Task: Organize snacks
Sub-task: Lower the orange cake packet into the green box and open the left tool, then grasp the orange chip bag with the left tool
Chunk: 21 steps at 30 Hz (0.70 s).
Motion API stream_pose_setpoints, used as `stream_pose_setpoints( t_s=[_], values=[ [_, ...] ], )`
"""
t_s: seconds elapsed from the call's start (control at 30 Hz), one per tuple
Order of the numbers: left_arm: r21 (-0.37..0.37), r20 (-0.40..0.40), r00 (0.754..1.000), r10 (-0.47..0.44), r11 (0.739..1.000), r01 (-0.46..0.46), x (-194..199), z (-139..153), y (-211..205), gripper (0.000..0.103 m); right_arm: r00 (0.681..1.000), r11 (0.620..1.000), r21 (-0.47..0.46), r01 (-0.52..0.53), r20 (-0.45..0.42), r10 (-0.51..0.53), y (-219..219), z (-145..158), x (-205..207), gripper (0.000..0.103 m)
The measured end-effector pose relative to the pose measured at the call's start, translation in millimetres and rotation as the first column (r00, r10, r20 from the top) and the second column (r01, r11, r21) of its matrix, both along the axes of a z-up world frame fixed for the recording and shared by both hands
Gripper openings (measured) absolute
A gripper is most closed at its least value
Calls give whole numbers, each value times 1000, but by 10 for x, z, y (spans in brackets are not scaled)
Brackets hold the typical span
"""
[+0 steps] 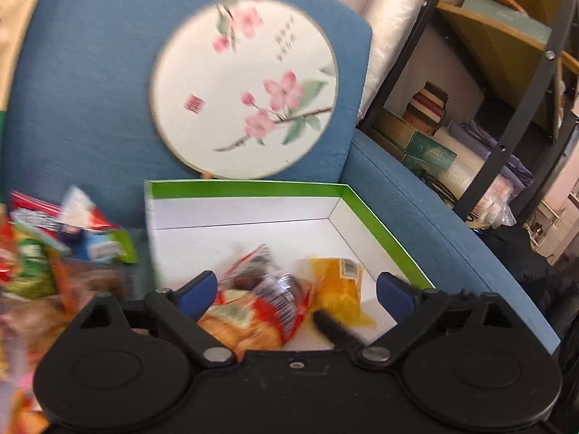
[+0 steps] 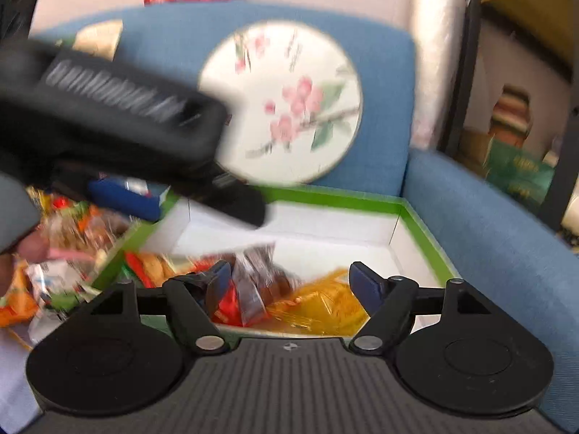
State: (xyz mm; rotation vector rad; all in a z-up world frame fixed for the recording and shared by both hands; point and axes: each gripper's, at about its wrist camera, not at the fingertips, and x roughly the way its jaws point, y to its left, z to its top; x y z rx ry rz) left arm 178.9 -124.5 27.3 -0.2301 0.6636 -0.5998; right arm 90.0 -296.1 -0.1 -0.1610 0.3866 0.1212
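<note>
Jaws spread on both grippers over box [image 1: 383,231]; only rt view shows left gripper [image 2: 108,115].

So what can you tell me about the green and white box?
The box is a shallow, open tray, seemingly cardboard, with bright green rim and white inside. It sits flat on the blue sofa seat, below the round flower fan. Snack packets lie inside near its front, including a yellow packet and a red packet.
</note>
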Motion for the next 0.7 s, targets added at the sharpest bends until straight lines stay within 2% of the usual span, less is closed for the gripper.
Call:
stream_pose_setpoints(
  t_s=[0.1, 0.2, 0.4, 0.53, 0.7],
  values=[
    [-22, 8, 999, 35, 999, -34, -184, 83, 364, 103, 999, 999, 42, -34, 3, 33, 101, 52, -167, 103],
    [-50, -19, 996, 83, 995, -83, -343, 96, 726, 103, 996, 992, 92, -86, -24, 89, 216, 52, -199, 103],
    [-35, -64, 978, 196, 979, -199, -701, -99, 1336, 103, 973, 967, 170, -190, -101, 209, 543, -9, -286, 103],
    [-2, -94, 968, 233, 972, -234, -892, -303, 1567, 103, 946, 947, 229, -224, -181, 268, 697, -104, -324, 103],
    [4, -103, 961, 258, 966, -259, -988, -500, 1763, 103, 895, 895, 381, -232, -276, 350, 828, -289, -385, 103]
  ],
)
